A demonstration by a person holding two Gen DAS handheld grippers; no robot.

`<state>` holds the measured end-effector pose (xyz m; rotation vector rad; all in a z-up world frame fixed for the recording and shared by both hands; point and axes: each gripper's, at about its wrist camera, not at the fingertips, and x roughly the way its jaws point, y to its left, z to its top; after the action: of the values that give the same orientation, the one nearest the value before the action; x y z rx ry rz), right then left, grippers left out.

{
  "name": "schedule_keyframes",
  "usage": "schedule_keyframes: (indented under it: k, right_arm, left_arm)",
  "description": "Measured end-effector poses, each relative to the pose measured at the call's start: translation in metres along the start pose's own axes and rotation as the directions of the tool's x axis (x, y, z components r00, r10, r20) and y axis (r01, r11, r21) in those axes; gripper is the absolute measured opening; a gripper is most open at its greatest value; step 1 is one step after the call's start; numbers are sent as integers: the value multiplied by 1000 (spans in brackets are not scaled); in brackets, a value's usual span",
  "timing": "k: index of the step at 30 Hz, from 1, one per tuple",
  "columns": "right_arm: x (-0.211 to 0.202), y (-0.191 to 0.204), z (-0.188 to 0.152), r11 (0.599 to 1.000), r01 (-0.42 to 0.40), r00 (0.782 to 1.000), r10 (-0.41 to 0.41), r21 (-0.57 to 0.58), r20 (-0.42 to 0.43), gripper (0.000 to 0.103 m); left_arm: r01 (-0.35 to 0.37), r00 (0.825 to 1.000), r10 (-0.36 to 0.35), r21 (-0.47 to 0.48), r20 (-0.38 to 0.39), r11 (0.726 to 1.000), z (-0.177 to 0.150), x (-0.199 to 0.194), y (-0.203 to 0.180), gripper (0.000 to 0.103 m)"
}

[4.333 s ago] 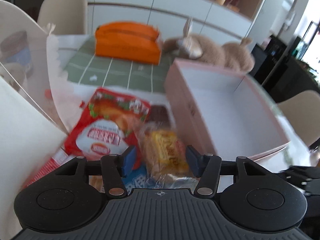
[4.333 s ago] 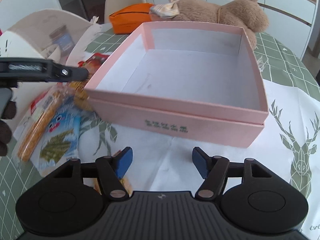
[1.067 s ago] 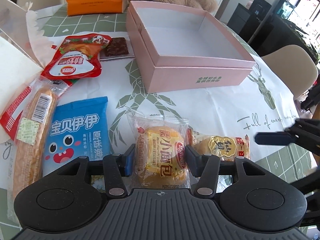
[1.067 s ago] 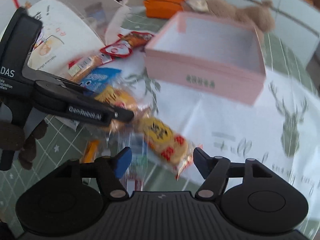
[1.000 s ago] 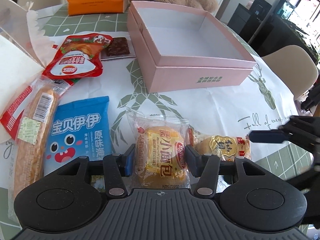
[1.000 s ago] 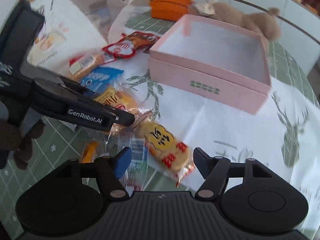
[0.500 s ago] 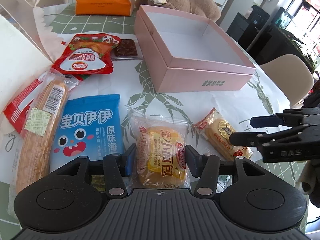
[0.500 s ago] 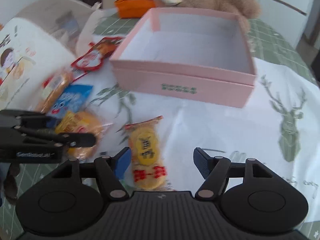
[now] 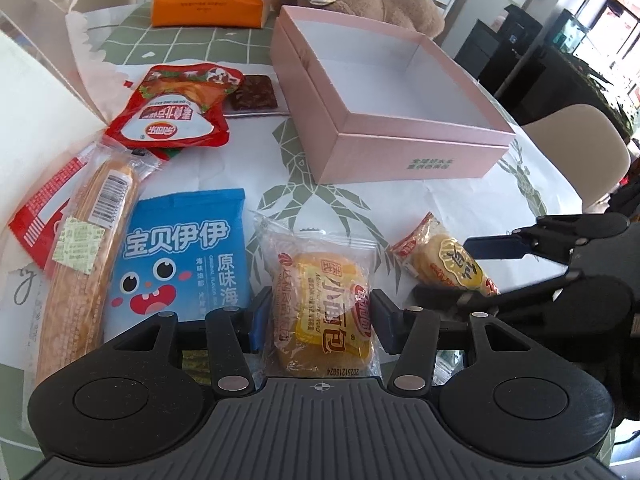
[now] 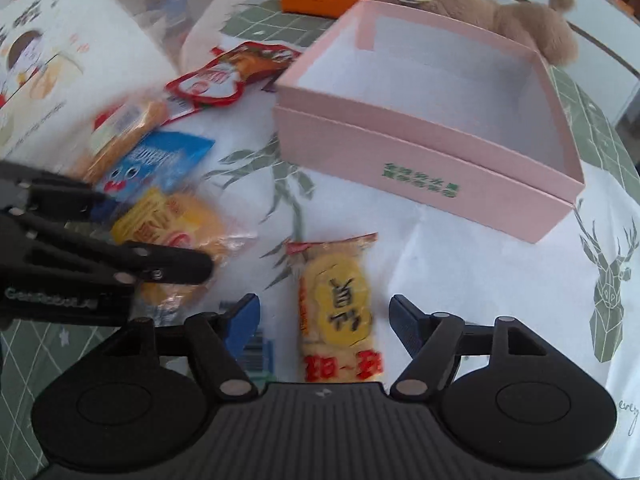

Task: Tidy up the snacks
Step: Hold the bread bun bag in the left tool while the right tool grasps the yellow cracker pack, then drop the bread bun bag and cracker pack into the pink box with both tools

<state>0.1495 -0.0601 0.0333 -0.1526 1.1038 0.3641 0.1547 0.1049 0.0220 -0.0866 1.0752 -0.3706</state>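
- left gripper [image 9: 318,320] clamped on the small bread packet [image 9: 324,304], blue pads pressed against both sides of the wrapper, packet's long axis running straight out along the fingers.
- right gripper [image 10: 322,320] straddling the rice cracker packet [image 10: 340,308] with jaws closing; clear gaps on either side, so no pad contact yet.
- cracker packet lying flat on the white cloth, directly under and ahead of the right tongs, long axis in line with the fingers and pointing toward the pink box [image 10: 420,168]; narrow width across the jaws, a good line for a squeeze.
- seen from the left wrist view, same cracker packet [image 9: 444,258] just beside the bread, on its right, with the right gripper [image 9: 496,268] reaching in from that side; clearly the nearer one for it.
- pink box empty, open top, well beyond both packets, up the table.
- still loose on the left: blue seaweed bag [image 9: 180,256], long corn packet [image 9: 92,248], red pouch [image 9: 172,112], dark small packet [image 9: 252,98].
- likely next: finish closing on the cracker, then carry forward to the box.
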Motion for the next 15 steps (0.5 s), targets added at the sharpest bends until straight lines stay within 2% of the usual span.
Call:
schedule_keyframes:
  k: [2, 3, 4, 10, 15]
  right_arm:
    - [-2, -9, 0, 999, 16, 1000, -16, 31, -7, 54]
    - [-4, -13, -1, 999, 9, 1000, -9, 43, -15, 42]
    - [-8, -17, -3, 999, 7, 1000, -6, 51, -21, 35]
    - [-20, -34, -20, 993, -4, 1000, 8, 119, -29, 35]
    - [-37, -35, -20, 992, -39, 999, 36, 122, 28, 35]
  left_arm:
    - [-11, 1000, 11, 12, -5, 1000, 1, 2, -4, 56]
    - [-18, 1000, 18, 19, -7, 1000, 2, 3, -6, 56]
    - [-24, 1000, 24, 25, -10, 999, 3, 4, -7, 57]
    - [-54, 998, 55, 47, -28, 997, 7, 9, -22, 57]
    - [-24, 999, 25, 35, -36, 999, 3, 8, -33, 55]
